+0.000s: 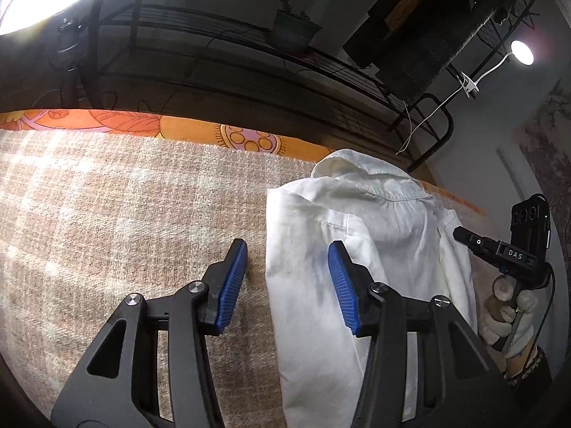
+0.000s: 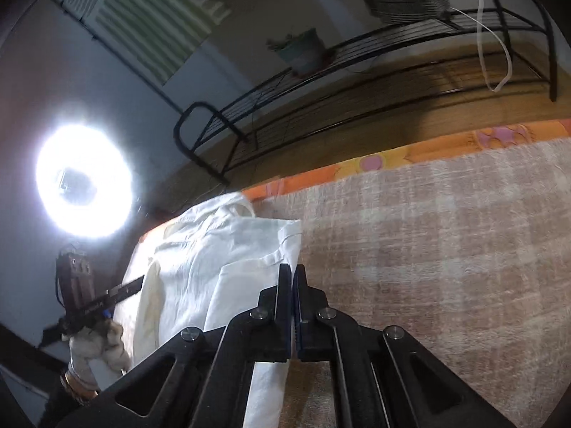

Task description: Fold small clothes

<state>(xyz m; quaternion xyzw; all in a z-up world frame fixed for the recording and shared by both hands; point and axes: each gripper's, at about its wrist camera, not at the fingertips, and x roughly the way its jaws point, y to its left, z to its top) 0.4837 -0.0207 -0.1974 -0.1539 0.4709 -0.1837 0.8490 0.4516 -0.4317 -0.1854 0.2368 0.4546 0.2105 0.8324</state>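
While one white shirt [image 1: 374, 235] lies partly folded on checked beige mat [image 1: 125, 214] over orange floral sheet [image 1: 125, 121], two grippers point down toward it. Left gripper [image 1: 287, 278]: blue pads apart, nothing between, straddling shirt's left edge. Right gripper [image 2: 292, 281]: jaws together over shirt's right edge; cloth pinched or not, cannot tell. Both hands gloved: left hand [image 2: 96, 342], right hand [image 1: 506, 314]. Beyond: one black wire rack [image 2: 357, 82], one potted plant [image 2: 303, 50], one ring light [image 2: 84, 182].
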